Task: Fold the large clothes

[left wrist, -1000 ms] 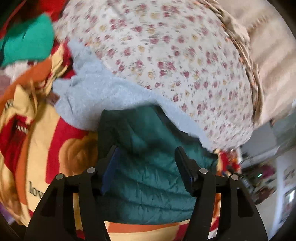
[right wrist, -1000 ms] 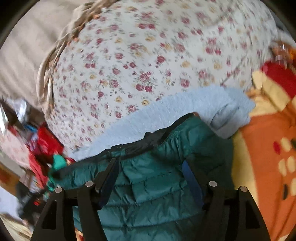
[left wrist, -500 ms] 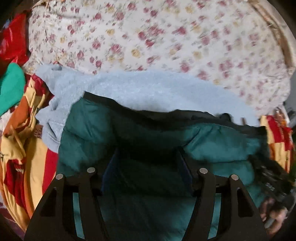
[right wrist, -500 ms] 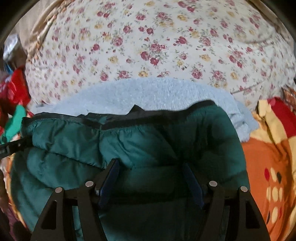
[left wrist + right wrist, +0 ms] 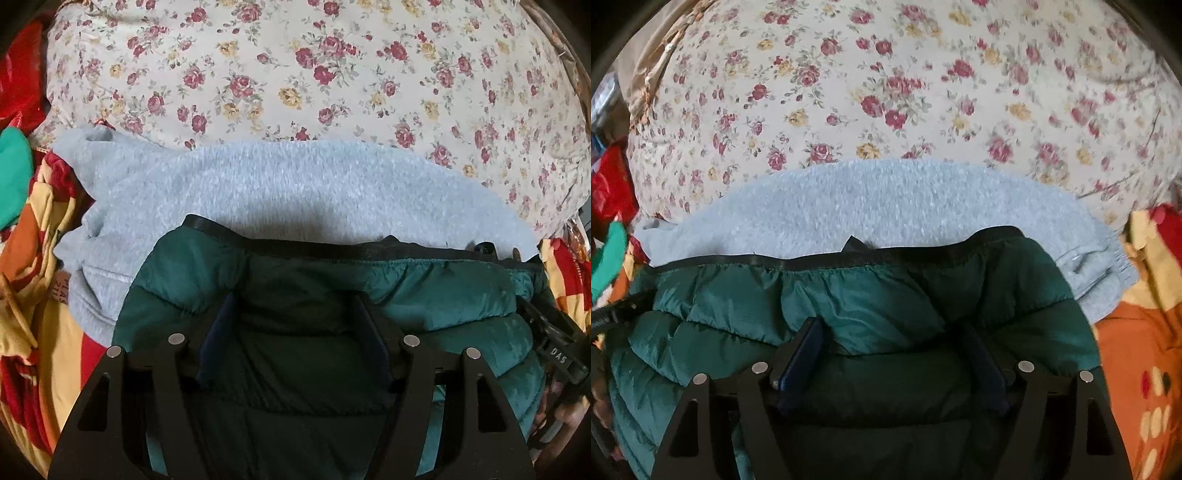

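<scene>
A dark green quilted puffer jacket (image 5: 424,291) with a black hem band lies folded on a light grey fleece garment (image 5: 280,188). My left gripper (image 5: 295,314) sits over its left part with the jaws wide apart, fabric bulging between the fingers. My right gripper (image 5: 894,339) sits over the jacket (image 5: 849,295) on its right part, jaws also wide apart. The grey fleece (image 5: 879,199) shows beyond the jacket's hem. The right gripper's body shows at the right edge of the left wrist view (image 5: 557,354).
A floral sheet (image 5: 332,74) covers the surface beyond the garments. A red, orange and yellow printed blanket (image 5: 33,295) lies at the left, and also at the right in the right wrist view (image 5: 1145,350). Green cloth (image 5: 13,177) and red cloth (image 5: 18,85) lie far left.
Both grippers have swung to face the floral sheet squarely and drawn together. The jacket's hem has moved forward onto the grey fleece, and more jacket fills both views.
</scene>
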